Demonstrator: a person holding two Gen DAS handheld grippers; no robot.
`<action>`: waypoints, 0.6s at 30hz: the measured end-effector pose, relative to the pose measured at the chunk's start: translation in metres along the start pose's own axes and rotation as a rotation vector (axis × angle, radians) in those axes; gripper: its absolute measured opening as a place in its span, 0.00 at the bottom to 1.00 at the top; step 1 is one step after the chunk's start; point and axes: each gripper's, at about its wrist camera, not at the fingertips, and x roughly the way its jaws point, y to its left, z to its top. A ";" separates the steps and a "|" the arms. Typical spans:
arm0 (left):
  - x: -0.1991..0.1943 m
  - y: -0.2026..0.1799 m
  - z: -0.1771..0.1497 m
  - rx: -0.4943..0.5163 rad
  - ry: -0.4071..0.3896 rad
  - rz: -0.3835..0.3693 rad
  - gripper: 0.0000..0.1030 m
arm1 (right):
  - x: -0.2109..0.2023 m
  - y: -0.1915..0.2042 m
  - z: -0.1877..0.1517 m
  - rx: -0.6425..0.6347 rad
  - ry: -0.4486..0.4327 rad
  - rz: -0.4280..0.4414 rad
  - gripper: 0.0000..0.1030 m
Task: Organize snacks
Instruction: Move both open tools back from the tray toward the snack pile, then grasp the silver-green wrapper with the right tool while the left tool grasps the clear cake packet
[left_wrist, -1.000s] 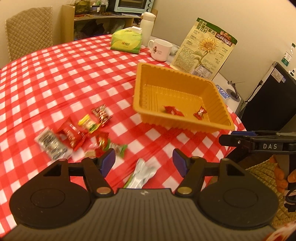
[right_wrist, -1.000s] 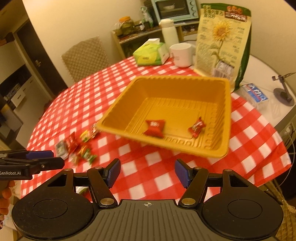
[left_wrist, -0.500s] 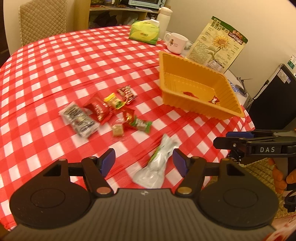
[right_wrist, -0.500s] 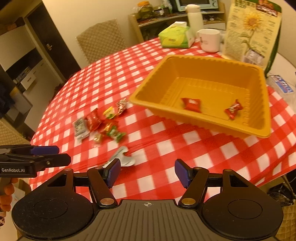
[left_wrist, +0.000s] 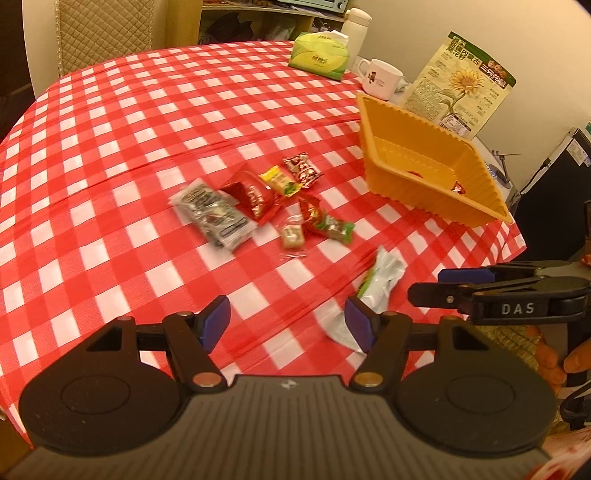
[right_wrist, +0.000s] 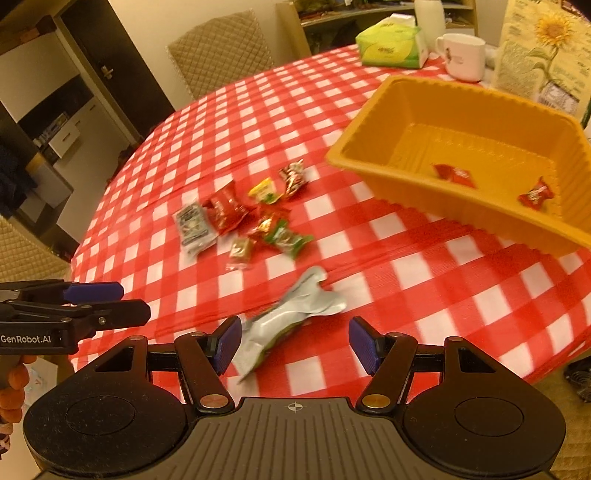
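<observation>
An orange tray (left_wrist: 476, 177) (right_wrist: 369, 158) stands on the red checked tablecloth and holds two red candies (right_wrist: 453, 174) (right_wrist: 536, 194). Several loose snacks lie in a cluster left of it: a grey packet (left_wrist: 212, 212) (right_wrist: 194, 227), a red packet (left_wrist: 251, 195) (right_wrist: 225, 210), small candies (left_wrist: 327, 223) (right_wrist: 282, 236). A silver-green wrapper (left_wrist: 380, 280) (right_wrist: 291, 314) lies nearest the table's front edge. My left gripper (left_wrist: 286, 326) is open and empty, the wrapper just beyond its right finger. My right gripper (right_wrist: 293, 341) is open and empty, the wrapper by its left finger.
At the back stand a green tissue pack (left_wrist: 319, 55) (right_wrist: 391, 46), a white mug (left_wrist: 380, 77) (right_wrist: 463, 55), a thermos (left_wrist: 354, 27) and a sunflower-seed bag (left_wrist: 460, 83) (right_wrist: 543, 55). A quilted chair (right_wrist: 219, 51) stands behind the table. The table edge runs close in front.
Both grippers have drawn back and swung left from the tray. The snack cluster and the silver wrapper have come into fuller view. Both stay open and empty.
</observation>
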 end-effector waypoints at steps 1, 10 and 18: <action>0.000 0.003 0.000 -0.001 0.002 -0.002 0.64 | 0.004 0.003 0.000 0.003 0.007 0.001 0.63; 0.005 0.023 0.000 0.011 0.013 -0.022 0.63 | 0.035 0.021 -0.004 0.050 0.054 -0.019 0.63; 0.008 0.040 -0.001 0.007 0.018 -0.025 0.63 | 0.049 0.028 0.000 0.082 0.038 -0.081 0.63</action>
